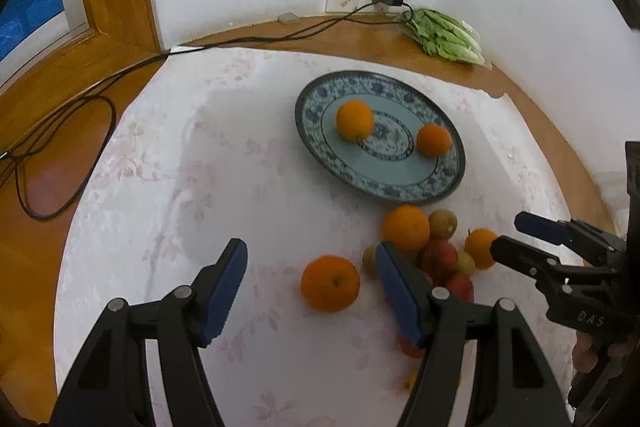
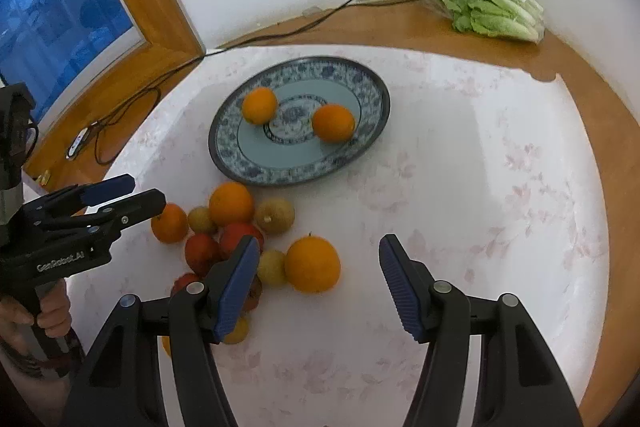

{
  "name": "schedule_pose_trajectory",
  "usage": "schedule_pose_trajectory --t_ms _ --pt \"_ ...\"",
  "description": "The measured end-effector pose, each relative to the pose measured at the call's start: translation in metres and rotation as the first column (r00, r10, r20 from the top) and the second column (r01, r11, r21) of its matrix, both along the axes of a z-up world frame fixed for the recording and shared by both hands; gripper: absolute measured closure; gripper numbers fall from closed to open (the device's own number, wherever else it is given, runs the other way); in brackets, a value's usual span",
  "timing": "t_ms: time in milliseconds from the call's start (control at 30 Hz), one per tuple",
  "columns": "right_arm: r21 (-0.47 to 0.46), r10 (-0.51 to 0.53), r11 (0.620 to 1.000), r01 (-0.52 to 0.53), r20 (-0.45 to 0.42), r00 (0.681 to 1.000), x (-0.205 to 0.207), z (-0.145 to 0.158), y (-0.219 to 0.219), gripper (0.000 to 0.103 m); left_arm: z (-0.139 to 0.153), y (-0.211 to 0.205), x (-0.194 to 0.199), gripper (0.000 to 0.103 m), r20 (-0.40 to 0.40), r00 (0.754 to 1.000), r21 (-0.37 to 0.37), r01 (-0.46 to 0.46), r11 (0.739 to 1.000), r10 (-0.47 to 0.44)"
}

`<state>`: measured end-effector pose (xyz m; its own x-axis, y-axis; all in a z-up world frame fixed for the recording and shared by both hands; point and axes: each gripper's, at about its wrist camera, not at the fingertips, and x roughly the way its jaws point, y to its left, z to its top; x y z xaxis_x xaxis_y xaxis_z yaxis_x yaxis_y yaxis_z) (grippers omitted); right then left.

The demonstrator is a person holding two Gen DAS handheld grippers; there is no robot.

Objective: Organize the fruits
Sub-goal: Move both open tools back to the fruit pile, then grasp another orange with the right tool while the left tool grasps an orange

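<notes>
Two round oranges (image 2: 260, 105) already on the blue-and-white patterned ceramic plate (image 2: 372, 115), apart from each other, one left of centre, one right. Plate on the white floral cloth over the round wooden tabletop (image 2: 592, 99). Nearer the cameras, a loose pile of fruit on the cloth: more oranges, several red fruits (image 2: 200, 251), small yellow-green fruits (image 2: 275, 215), touching one another; exact count unclear, part of the pile hidden behind claw fingers.

Left claw (image 1: 310, 291) about half open, empty, tilted down over the cloth, a single large orange (image 1: 330, 283) lying between its blue-padded fingers, pads not pressing on it. Right claw (image 2: 316, 285) likewise half open and empty, another big orange (image 2: 313, 263) just inside its left finger at the edge of the pile.

Probably the approach step: both claws lining up on one orange each, sorting of oranges onto the plate under way, most fruit not yet sorted.

Next move, by judgement: lower and centre each claw on its orange, close gently across the widest part, lift clear without nudging neighbours, carry to a bare part of the plate. Risk: round fruit rolling on contact.

Bagged green lettuce (image 2: 494, 9) and a black cable (image 2: 280, 35) at the back, uninvolved.
</notes>
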<state>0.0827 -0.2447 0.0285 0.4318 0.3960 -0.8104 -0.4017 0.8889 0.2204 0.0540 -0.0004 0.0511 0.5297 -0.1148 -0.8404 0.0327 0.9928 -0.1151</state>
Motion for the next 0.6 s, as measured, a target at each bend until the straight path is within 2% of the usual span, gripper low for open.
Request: schedule_pose_trajectory --t_ms 333,600 --pt "-0.082 -0.001 0.997 0.002 0.013 1.0 -0.009 -0.014 0.007 0.039 -0.013 -0.001 -0.008 0.033 -0.019 1.0 0.006 0.007 1.0 -0.006" --pt "-0.055 -0.011 0.998 0.012 0.009 1.0 -0.007 -0.018 0.005 0.039 -0.023 -0.001 -0.007 0.033 -0.034 0.999 -0.003 0.002 1.0 -0.002"
